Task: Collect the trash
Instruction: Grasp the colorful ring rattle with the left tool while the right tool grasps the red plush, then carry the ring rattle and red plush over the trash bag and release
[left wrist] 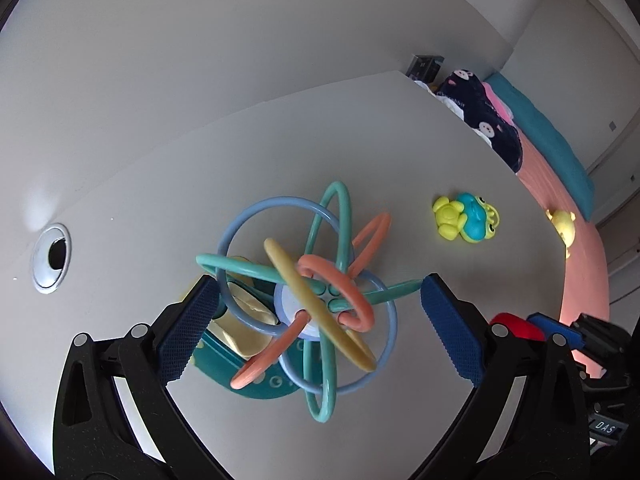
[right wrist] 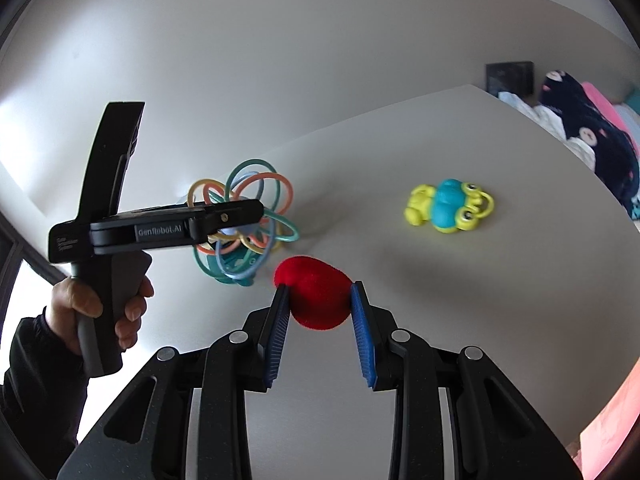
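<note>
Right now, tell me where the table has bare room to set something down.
Bare table lies between the cable hole and the ring toy, and around the frog toy. Crowded: the far corner, with piled clothes.

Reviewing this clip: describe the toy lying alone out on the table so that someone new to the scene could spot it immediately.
Start from the pale table with bedding heaped at its far right end. Out on the open top, apart from everything else, lies the small frog-like toy. Its turquoise body, lime-yellow limbs and bulging eyes separate it from the tangled ring toy and the red ball.
</note>
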A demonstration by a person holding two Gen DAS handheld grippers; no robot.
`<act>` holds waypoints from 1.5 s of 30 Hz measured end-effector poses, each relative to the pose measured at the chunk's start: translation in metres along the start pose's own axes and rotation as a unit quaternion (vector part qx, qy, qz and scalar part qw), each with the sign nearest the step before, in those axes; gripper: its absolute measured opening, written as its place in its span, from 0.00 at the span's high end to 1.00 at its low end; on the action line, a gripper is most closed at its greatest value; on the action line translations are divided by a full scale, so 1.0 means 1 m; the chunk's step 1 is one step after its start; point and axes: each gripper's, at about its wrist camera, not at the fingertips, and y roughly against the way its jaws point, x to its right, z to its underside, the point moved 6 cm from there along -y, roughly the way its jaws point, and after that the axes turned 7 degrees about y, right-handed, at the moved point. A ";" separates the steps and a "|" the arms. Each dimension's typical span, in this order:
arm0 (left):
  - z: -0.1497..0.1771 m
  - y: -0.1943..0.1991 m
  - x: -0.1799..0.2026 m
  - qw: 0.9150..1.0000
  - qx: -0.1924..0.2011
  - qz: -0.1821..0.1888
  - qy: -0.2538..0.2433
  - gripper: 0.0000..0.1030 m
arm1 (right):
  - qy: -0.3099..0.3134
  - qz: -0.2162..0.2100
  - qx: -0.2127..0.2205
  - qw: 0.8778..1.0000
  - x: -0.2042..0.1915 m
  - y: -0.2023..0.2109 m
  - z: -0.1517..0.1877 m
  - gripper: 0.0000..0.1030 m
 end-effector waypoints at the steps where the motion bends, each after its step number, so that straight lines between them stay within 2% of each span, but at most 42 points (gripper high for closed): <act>1: -0.003 -0.001 -0.001 1.000 0.002 0.001 0.005 0.08 | -0.004 0.001 0.002 1.000 0.003 0.002 0.000 0.68; 3: -0.007 0.002 -0.001 1.000 0.015 0.006 0.010 0.20 | -0.010 0.004 0.005 1.000 0.005 0.005 0.001 0.68; 4: -0.010 0.005 -0.003 1.000 0.024 0.009 0.014 0.32 | -0.013 0.005 0.006 1.000 0.007 0.008 0.001 0.68; 5: -0.013 0.006 -0.003 0.999 0.028 0.017 0.022 0.38 | -0.016 0.007 0.009 1.000 0.009 0.010 0.001 0.68; 11: -0.024 0.017 -0.003 0.993 0.037 0.090 0.065 0.51 | -0.037 0.018 0.024 0.999 0.018 0.027 0.005 0.68; 13: -0.025 0.022 0.003 0.992 0.043 0.102 0.063 0.52 | -0.042 0.019 0.029 0.998 0.018 0.033 0.006 0.68; 19: -0.030 0.034 0.040 0.993 0.061 0.102 0.017 0.53 | -0.063 0.031 0.057 0.996 0.027 0.060 0.011 0.68; 22: -0.031 0.036 0.060 0.992 0.058 0.115 0.005 0.53 | -0.071 0.040 0.071 0.994 0.037 0.076 0.013 0.68; 30: -0.022 0.036 0.153 0.986 0.052 0.141 -0.067 0.53 | -0.100 0.074 0.118 0.985 0.075 0.138 0.031 0.68; 38: 0.017 0.017 0.277 0.970 0.024 0.190 -0.148 0.53 | -0.147 0.132 0.154 0.968 0.129 0.214 0.079 0.68; 45: 0.071 -0.008 0.386 0.945 -0.026 0.231 -0.230 0.53 | -0.213 0.194 0.175 0.941 0.182 0.281 0.143 0.68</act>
